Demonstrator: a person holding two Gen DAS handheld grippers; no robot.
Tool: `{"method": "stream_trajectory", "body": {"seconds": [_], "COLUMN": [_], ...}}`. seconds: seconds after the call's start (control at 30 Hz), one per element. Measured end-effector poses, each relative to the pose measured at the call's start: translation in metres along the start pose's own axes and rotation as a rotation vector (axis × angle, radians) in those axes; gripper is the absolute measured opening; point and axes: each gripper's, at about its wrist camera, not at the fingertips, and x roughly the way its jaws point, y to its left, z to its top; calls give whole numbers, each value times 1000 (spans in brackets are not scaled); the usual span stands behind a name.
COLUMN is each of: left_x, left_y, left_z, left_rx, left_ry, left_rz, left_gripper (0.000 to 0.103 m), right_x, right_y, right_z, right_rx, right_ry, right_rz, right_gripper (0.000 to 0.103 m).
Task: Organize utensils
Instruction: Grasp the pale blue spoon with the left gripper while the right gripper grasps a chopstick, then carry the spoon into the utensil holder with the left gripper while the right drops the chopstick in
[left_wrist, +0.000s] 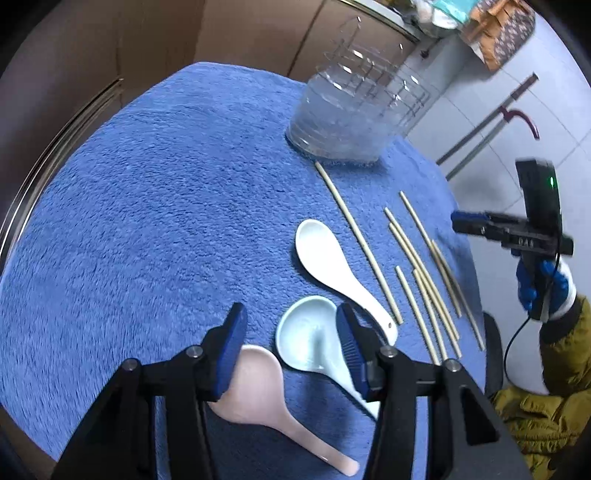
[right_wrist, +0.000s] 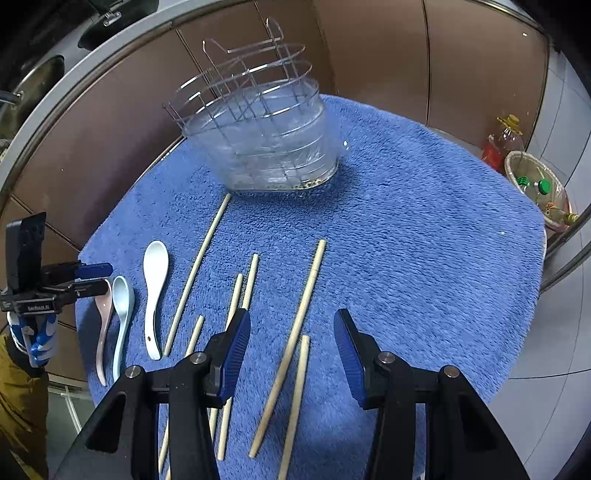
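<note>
A clear utensil holder with a wire rack (left_wrist: 351, 110) (right_wrist: 262, 136) stands at the far side of a blue towel (left_wrist: 147, 203) (right_wrist: 406, 240). Three soup spoons lie side by side: white (left_wrist: 332, 269) (right_wrist: 153, 295), pale blue (left_wrist: 310, 339) (right_wrist: 122, 317), pink (left_wrist: 266, 395) (right_wrist: 103, 325). Several wooden chopsticks (left_wrist: 417, 273) (right_wrist: 295, 332) lie loose beside them. My left gripper (left_wrist: 291, 328) (right_wrist: 90, 277) is open above the pink and pale blue spoons. My right gripper (right_wrist: 291, 332) (left_wrist: 469, 221) is open above the chopsticks.
Brown cabinet doors stand behind the table. A basket with bottles (right_wrist: 535, 184) sits on the tiled floor at the right. A red-hooked pole (left_wrist: 487, 122) leans by the wall. The towel's edges drop off near both grippers.
</note>
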Motion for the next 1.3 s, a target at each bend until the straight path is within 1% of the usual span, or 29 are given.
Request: {"method": "stream_trajectory", "body": {"seconds": [0.03, 0.17, 0.33, 0.43, 0.53, 0.6, 0.67, 0.73, 0.8, 0.87, 0.9, 1.0, 1.1, 1.3], "left_x": [3, 14, 22, 26, 29, 29, 30, 32, 32, 33, 32, 24, 11, -25], "left_y": [1, 4, 3, 1, -1, -3, -8, -14, -16, -20, -23, -31, -40, -59], "left_z": [1, 4, 7, 7, 7, 7, 7, 8, 8, 8, 8, 7, 4, -6], "left_rx": [11, 37, 58, 66, 70, 80, 92, 109, 123, 133, 137, 152, 163, 163], "left_ry": [12, 52, 79, 91, 94, 94, 89, 78, 72, 65, 57, 28, -17, -118], "left_rz": [-2, -9, -26, -20, -17, -5, 15, 40, 61, 80, 88, 119, 158, 257], "left_gripper": [40, 32, 21, 15, 11, 10, 9, 8, 8, 8, 8, 8, 7, 7], "right_x": [3, 14, 30, 42, 54, 60, 68, 74, 75, 76, 76, 69, 56, 9], "right_y": [1, 4, 6, 1, -1, -3, -4, -5, -3, -3, -4, -6, -9, 2], "right_z": [4, 16, 29, 37, 44, 48, 51, 51, 51, 50, 49, 46, 40, 25], "right_rx": [2, 3, 7, 28, 35, 38, 37, 35, 22, 28, 36, 79, 92, 67], "right_ry": [11, 40, 92, 140, 174, 190, 210, 224, 221, 212, 207, 171, 130, 0], "right_rz": [-4, -24, -40, -38, -63, -78, -96, -120, -146, -155, -147, -97, -54, 29], "right_gripper": [43, 42, 40, 36, 32, 29, 25, 19, 16, 9, 8, 7, 7, 6]}}
